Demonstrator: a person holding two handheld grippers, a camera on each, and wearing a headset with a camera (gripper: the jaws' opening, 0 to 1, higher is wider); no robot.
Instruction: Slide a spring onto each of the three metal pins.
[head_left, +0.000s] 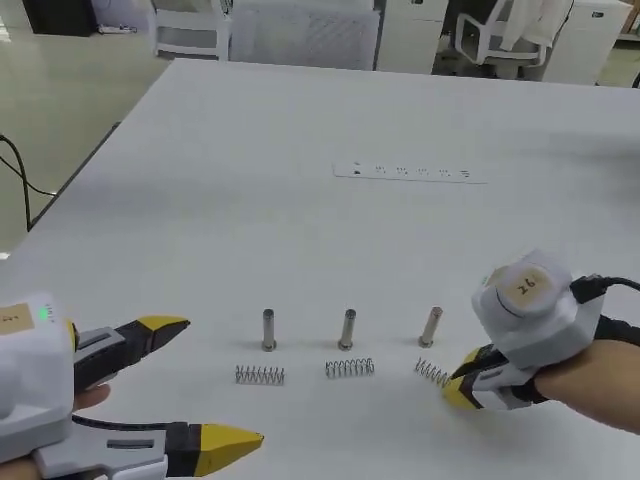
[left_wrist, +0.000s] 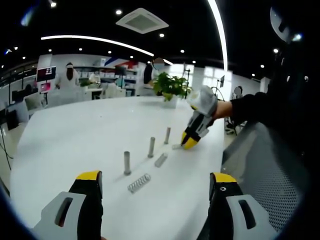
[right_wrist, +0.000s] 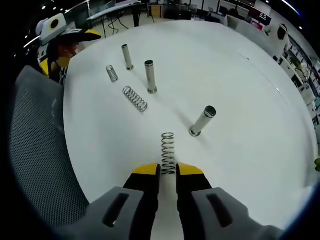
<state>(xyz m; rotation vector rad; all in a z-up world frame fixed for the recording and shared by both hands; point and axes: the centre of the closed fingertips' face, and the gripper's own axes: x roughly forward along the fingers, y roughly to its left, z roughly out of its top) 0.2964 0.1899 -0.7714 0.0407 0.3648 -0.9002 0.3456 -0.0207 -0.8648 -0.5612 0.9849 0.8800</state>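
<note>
Spreading across the head view, a white table (head_left: 300, 150) is seen, and a flat white power strip (head_left: 410, 172) is laid on its far part. The left gripper (head_left: 222, 380) is held low above the near left edge of the table; its yellow-tipped jaws are opened wide and nothing is held between them, which is confirmed in the left gripper view (left_wrist: 156, 177). The right gripper (head_left: 455, 388) is lowered to the table surface at the right side. In the right gripper view its jaws (right_wrist: 169, 170) are closed almost fully, and one end of the right-hand spring (right_wrist: 168, 152) is pinched between the tips, while the rest of this spring is laid flat on the table.

Three metal pins are stood upright in a row: the left pin (head_left: 268, 328), the middle pin (head_left: 347, 328) and the right pin (head_left: 431, 326). The left spring (head_left: 260, 375) and the middle spring (head_left: 350, 368) are laid flat just before their pins, not touched by any gripper.
</note>
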